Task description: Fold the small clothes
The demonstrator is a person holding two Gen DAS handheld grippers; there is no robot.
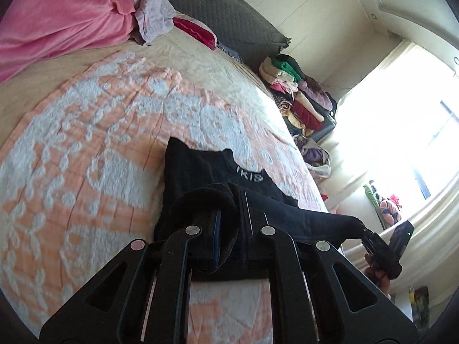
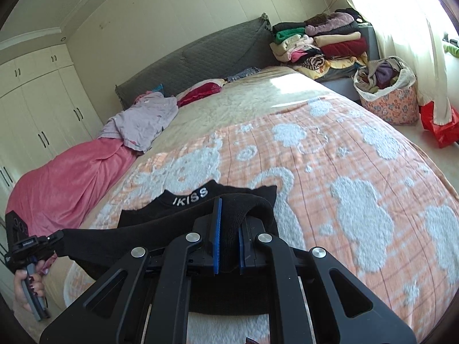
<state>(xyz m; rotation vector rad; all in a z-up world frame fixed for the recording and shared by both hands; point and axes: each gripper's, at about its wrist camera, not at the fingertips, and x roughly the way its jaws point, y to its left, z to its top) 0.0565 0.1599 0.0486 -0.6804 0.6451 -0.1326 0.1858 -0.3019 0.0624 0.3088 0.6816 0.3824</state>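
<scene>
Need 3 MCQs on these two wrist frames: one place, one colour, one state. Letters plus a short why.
1. Where does the stack of folded clothes sit?
A. beside the headboard, near the window
B. on the pink blanket
C. in the wardrobe

2. What colour is the garment with the white lettering?
A. red
B. black
C. green

3. How does the right gripper stand?
A. wide open above the bed
B. shut on nothing
C. shut on the garment

Key:
1 A: the stack lies past the bed's far corner, next to the grey headboard and the curtain.
2 B: the cloth is black in both views.
3 C: black cloth is pinched between its blue pads; the left gripper clamps the same garment.
</scene>
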